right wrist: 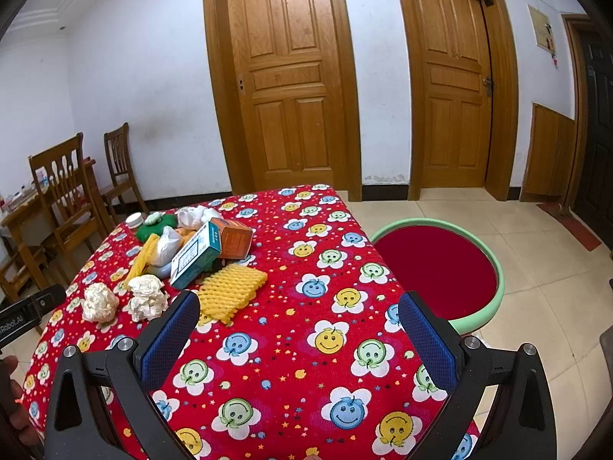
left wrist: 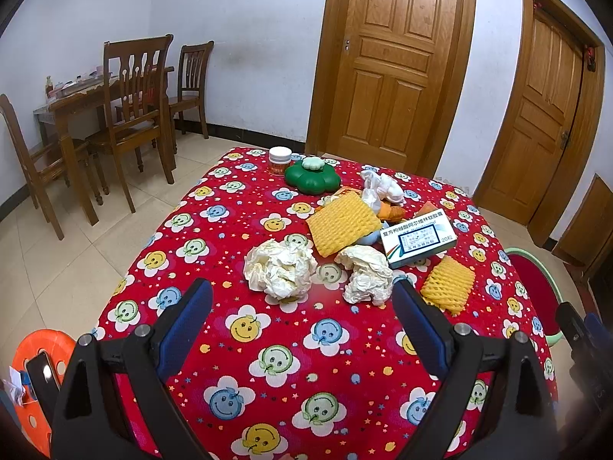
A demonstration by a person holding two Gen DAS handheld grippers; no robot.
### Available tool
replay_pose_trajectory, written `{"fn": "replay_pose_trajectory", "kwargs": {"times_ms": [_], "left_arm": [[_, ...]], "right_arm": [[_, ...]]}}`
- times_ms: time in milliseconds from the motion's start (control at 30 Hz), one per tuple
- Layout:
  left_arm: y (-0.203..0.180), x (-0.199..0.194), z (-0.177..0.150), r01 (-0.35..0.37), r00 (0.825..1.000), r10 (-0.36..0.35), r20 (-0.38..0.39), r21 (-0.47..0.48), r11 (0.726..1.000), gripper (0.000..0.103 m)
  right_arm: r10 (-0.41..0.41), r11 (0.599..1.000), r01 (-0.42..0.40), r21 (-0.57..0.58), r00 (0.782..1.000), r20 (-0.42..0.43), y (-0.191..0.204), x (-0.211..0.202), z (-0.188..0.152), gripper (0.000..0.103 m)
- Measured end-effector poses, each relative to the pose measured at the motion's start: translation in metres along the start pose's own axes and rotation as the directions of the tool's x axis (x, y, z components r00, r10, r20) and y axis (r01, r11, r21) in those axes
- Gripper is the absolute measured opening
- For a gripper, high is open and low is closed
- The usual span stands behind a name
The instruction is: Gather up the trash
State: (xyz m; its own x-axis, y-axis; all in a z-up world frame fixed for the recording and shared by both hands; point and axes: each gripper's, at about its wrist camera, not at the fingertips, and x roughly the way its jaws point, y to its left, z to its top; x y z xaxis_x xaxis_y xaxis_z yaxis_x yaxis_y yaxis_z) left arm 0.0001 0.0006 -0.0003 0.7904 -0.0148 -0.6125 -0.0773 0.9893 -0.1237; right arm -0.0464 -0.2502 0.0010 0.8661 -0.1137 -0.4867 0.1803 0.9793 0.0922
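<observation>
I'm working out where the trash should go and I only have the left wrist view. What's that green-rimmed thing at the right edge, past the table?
Observer: The right wrist view shows it whole. It is a round basin with a pale green rim and a red inside, sitting beside the table and lower than the tabletop.
Operator: Is the right gripper carrying anything?
Observer: No. The right gripper has its blue-padded fingers wide apart above the red smiley-flower tablecloth, with nothing between them.
Operator: What's the orange bit behind the white medicine box?
Observer: An orange cardboard box, directly behind the white and teal medicine box and apparently touching it.
</observation>
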Motion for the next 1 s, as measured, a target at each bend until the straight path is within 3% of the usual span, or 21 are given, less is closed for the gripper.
{"fn": "replay_pose_trajectory", "kwargs": {"times_ms": [600, 767, 1000], "left_arm": [[0.023, 0.015, 0.012, -0.018, 1.000, 0.018, -0.020, -0.003, 1.000, 0.094], [0.038, 0.041, 0.020, -0.043, 0.997, 0.041, -0.060, -0.023, 0.999, 0.094], [0.046, 0.077, 0.019, -0.012, 0.992, 0.008, -0.128, -0.028, 1.000, 0.092]], "right_arm": [[0.010, 1.000, -0.010, -0.019, 0.999, -0.040, 0.007, 0.018, 0.000, 0.103], [0.027, 0.999, -0.028, -0.018, 0.996, -0.086, 0.010, 0.038, 0.011, 0.103], [0.041, 0.998, -0.047, -0.031, 0.982, -0.184, 0.023, 0.079, 0.020, 0.103]]}}
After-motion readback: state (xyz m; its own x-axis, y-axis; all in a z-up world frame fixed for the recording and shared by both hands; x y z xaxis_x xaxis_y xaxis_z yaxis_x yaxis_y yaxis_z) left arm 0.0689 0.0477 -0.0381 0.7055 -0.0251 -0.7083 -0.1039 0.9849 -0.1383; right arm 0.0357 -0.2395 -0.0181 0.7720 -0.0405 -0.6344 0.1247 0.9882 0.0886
